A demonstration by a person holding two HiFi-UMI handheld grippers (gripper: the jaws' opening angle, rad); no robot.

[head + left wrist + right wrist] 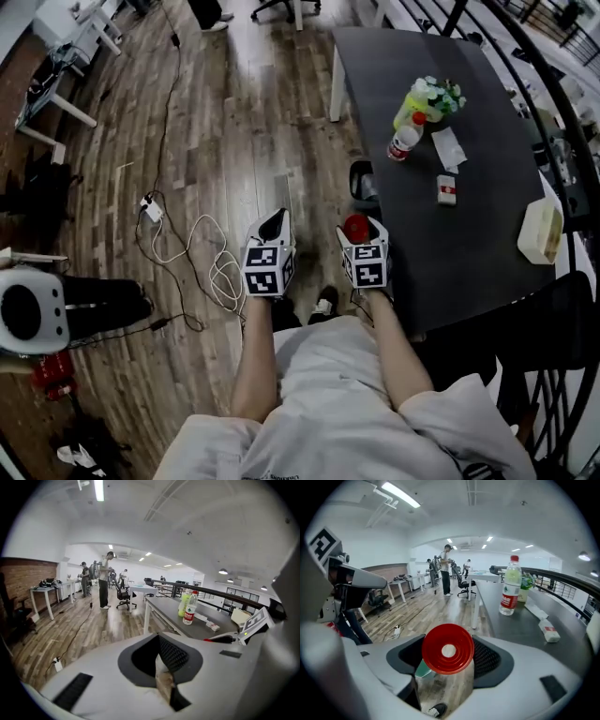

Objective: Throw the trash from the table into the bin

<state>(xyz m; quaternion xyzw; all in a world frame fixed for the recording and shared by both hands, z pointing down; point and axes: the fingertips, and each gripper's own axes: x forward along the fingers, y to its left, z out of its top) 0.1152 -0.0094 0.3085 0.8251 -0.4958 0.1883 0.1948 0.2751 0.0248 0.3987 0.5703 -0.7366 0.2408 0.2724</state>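
The right gripper [449,662] clamps a red cup [448,648], seen end-on with its body hidden, just off the table's [441,272] left edge, while the empty left gripper's [165,670] jaws sit pinched together.

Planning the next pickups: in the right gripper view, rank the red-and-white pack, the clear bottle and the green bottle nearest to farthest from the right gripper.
1. Red-and-white pack, lying low on the right.
2. Clear bottle, upright, farther back.
3. Green bottle, just behind it.
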